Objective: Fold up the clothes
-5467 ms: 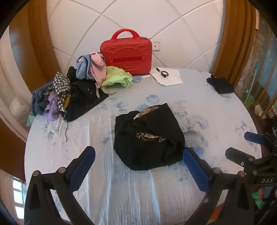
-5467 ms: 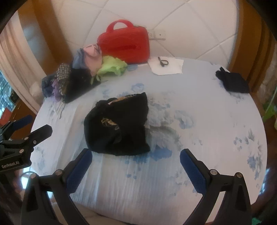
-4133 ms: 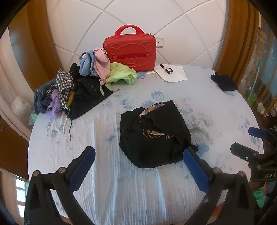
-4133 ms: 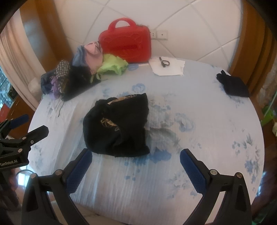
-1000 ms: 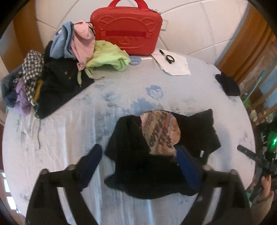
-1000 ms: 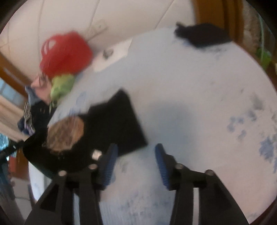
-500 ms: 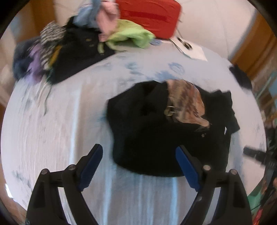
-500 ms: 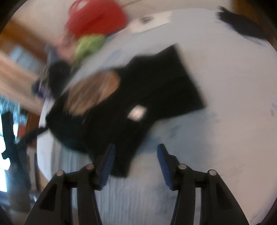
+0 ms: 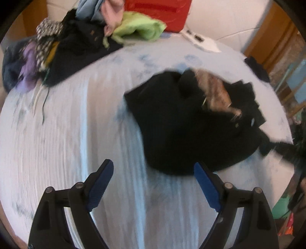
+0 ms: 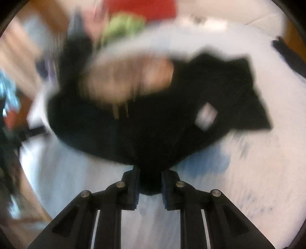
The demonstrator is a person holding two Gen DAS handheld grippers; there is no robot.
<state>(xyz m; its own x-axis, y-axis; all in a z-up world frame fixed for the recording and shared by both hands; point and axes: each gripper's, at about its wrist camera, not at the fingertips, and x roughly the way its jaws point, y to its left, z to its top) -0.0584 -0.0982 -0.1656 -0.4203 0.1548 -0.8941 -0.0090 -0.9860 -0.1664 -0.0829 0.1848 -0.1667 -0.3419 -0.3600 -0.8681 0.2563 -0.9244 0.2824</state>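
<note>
Near the middle of the round table [image 9: 80,134], a little toward its right side, lies a crumpled black garment [image 9: 183,122] with a tan patterned lining [image 9: 214,92] turned out on top and a small white label [image 10: 206,115] showing near one flap. At the garment's near edge the right gripper [image 10: 150,182] has its two blue-padded fingers drawn close together, with a bunch of the black cloth pinched between them; this view is badly smeared, so little more can be told of the hold. The left gripper [image 9: 153,183] hovers over bare tablecloth beside the garment's near-left edge, its fingers spread wide and holding nothing, the right pad [image 9: 205,188] just short of the cloth's hem. Between that gripper and the garment nothing stands in the way. Farther off, at the table's far-left rim, sits a heap of unfolded clothes [image 9: 63,47], dark pieces mixed with checked and purple ones, with a lime-green garment [image 9: 139,28] on its right end. Behind the heap stands a red case [image 9: 158,13] against the wall, and beside it a white sheet of paper [image 9: 204,41] lies on the cloth. At the far-right rim rests a small dark folded item [image 9: 257,69], well apart from everything else.
</note>
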